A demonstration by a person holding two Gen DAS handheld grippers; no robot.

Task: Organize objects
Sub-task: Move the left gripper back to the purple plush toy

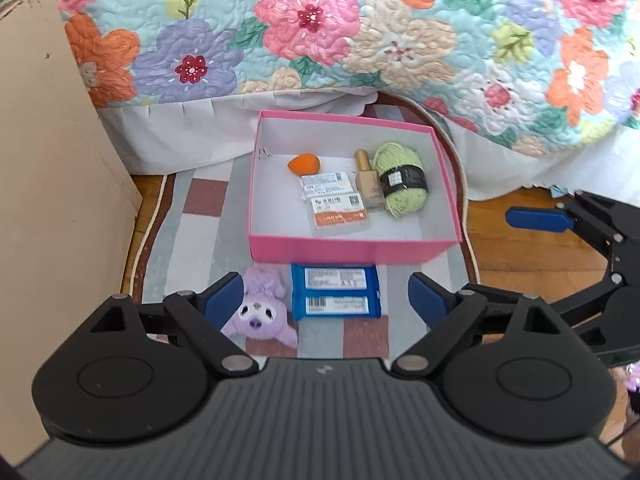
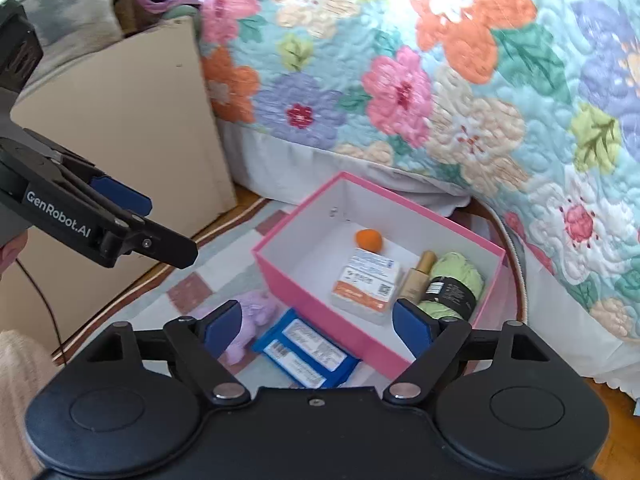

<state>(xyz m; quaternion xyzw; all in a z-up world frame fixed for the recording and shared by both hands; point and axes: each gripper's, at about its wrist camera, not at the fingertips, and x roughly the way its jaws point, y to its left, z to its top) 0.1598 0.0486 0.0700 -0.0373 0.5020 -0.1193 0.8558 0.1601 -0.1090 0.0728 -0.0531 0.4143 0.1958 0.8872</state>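
Note:
A pink box stands on a checked mat. It holds an orange sponge, two clear packets, a gold bottle and a ball of green yarn. In front of the box lie a purple plush seal and a blue packet. My left gripper hangs above those two, open and holding nothing. My right gripper is open too, above the box's near corner, with the blue packet and the plush below it.
A bed with a floral quilt rises right behind the box. A beige panel stands at the left. Wooden floor shows to the right of the mat. A pale sleeve is at the lower left of the right wrist view.

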